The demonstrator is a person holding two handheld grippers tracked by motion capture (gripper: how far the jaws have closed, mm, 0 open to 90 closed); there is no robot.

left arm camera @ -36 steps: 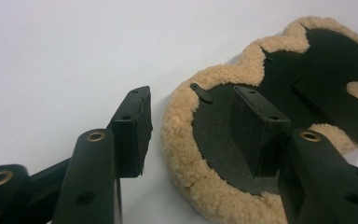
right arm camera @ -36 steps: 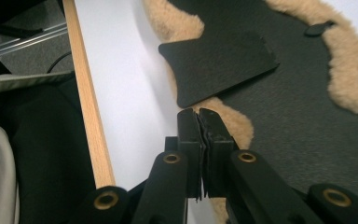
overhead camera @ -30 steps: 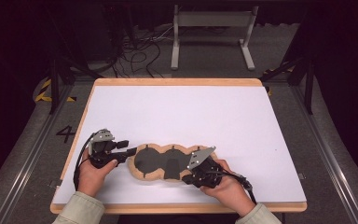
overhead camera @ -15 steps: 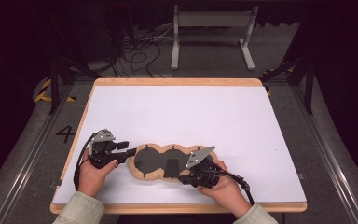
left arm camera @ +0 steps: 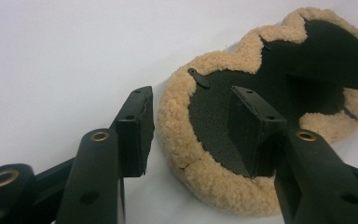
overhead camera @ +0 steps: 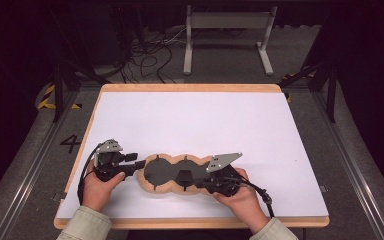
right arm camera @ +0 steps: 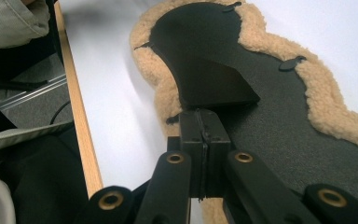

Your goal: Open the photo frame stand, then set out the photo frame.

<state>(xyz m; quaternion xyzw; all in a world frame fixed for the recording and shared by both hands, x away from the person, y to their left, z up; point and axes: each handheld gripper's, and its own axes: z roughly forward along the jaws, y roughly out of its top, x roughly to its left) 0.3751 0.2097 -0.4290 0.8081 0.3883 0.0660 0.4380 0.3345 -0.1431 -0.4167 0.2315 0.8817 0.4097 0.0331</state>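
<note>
The white bench [overhead camera: 195, 125] carries a fleece-edged black pad [overhead camera: 167, 172] lying flat between the two claws. The left claw [left arm camera: 193, 128] straddles the pad's fuzzy rim, jaws apart, not pressing. The right claw [right arm camera: 200, 135] is clamped on a raised black flap [right arm camera: 214, 81]; the pad's near end is cut off behind it.

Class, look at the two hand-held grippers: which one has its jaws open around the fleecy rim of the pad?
The left hand-held gripper: its jaws stand apart astride the fleece-edged pad's rim, while the right hand-held gripper's jaws are shut together.
</note>
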